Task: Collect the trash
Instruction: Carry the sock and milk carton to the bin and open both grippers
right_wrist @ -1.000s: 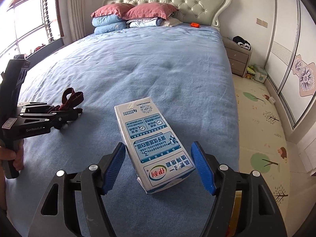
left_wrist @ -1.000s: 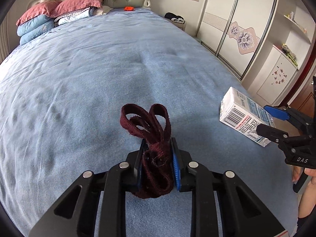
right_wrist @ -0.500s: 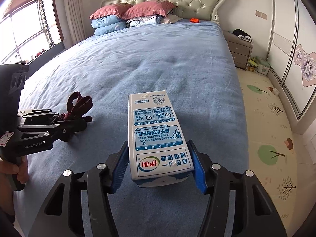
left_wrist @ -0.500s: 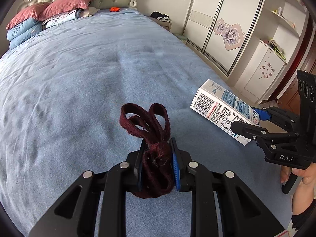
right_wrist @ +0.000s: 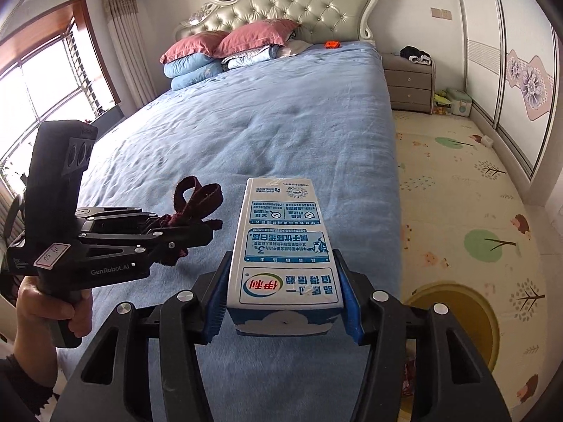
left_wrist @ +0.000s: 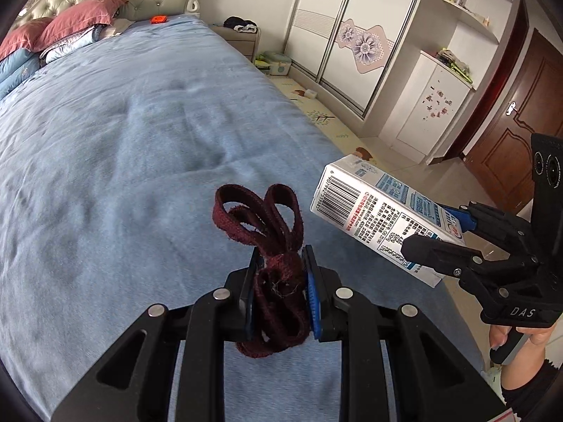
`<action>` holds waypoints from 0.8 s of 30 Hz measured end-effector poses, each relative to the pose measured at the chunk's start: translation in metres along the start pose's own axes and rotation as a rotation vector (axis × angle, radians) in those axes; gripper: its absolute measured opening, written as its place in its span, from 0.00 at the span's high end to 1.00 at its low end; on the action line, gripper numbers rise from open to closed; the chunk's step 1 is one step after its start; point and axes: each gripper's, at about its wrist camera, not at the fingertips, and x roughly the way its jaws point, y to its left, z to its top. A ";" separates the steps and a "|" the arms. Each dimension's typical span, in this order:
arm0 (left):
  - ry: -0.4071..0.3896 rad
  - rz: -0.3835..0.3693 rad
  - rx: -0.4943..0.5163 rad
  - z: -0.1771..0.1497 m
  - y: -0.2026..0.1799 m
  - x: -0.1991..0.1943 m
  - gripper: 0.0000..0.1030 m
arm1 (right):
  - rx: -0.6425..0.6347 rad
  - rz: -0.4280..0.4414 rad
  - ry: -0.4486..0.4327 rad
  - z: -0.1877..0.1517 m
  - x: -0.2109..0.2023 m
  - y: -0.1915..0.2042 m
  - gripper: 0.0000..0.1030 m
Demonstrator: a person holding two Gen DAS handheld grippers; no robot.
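1. Both pieces of trash are picked up: my left gripper (left_wrist: 279,292) is clamped on the dark red fabric strap (left_wrist: 267,218), whose loops stick out ahead of its fingertips.
2. My right gripper (right_wrist: 285,302) is closing on the milk carton (right_wrist: 285,242), pads pressing its sides.
3. What remains, I judge, is binning; I see no bin.
4. Both grippers tilt downward over the blue bed (left_wrist: 123,140), side by side, the carton just right of the strap.
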 end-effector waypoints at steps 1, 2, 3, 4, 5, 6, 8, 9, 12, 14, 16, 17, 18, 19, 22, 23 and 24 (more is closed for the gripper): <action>0.003 -0.006 0.004 -0.001 -0.008 0.000 0.77 | 0.007 -0.004 -0.005 -0.004 -0.007 -0.004 0.49; 0.006 -0.011 0.010 -0.002 -0.016 0.000 0.77 | 0.015 -0.008 -0.008 -0.008 -0.013 -0.007 0.49; 0.009 -0.016 0.014 -0.003 -0.023 0.000 0.77 | 0.024 -0.012 -0.013 -0.013 -0.020 -0.012 0.49; 0.014 -0.023 0.019 -0.004 -0.031 0.001 0.77 | 0.031 -0.017 -0.017 -0.017 -0.026 -0.017 0.49; 0.019 -0.029 0.025 -0.005 -0.039 0.002 0.77 | 0.038 -0.023 -0.020 -0.022 -0.031 -0.021 0.49; 0.023 -0.034 0.032 -0.005 -0.047 0.004 0.77 | 0.046 -0.031 -0.023 -0.027 -0.037 -0.026 0.49; 0.034 -0.045 0.049 -0.006 -0.063 0.007 0.77 | 0.066 -0.049 -0.033 -0.037 -0.049 -0.038 0.49; 0.039 -0.051 0.057 -0.006 -0.072 0.009 0.77 | 0.077 -0.056 -0.037 -0.042 -0.055 -0.044 0.49; 0.057 -0.075 0.083 -0.005 -0.098 0.018 0.77 | 0.123 -0.077 -0.054 -0.056 -0.072 -0.066 0.49; 0.073 -0.092 0.104 -0.003 -0.115 0.026 0.77 | 0.154 -0.095 -0.066 -0.066 -0.082 -0.080 0.49; 0.088 -0.109 0.124 -0.001 -0.133 0.036 0.77 | 0.179 -0.111 -0.071 -0.075 -0.090 -0.093 0.49; 0.095 -0.118 0.133 -0.001 -0.140 0.041 0.77 | 0.191 -0.119 -0.074 -0.079 -0.094 -0.099 0.49; 0.103 -0.127 0.142 -0.001 -0.149 0.047 0.77 | 0.202 -0.125 -0.073 -0.083 -0.098 -0.106 0.49; 0.112 -0.137 0.152 0.000 -0.158 0.052 0.77 | 0.214 -0.134 -0.074 -0.087 -0.101 -0.112 0.49; 0.138 -0.159 0.182 0.001 -0.181 0.069 0.77 | 0.245 -0.159 -0.077 -0.099 -0.111 -0.129 0.49; 0.146 -0.163 0.191 0.002 -0.188 0.075 0.77 | 0.258 -0.167 -0.079 -0.102 -0.114 -0.136 0.49; 0.156 -0.168 0.200 0.003 -0.195 0.080 0.77 | 0.270 -0.173 -0.078 -0.106 -0.116 -0.142 0.49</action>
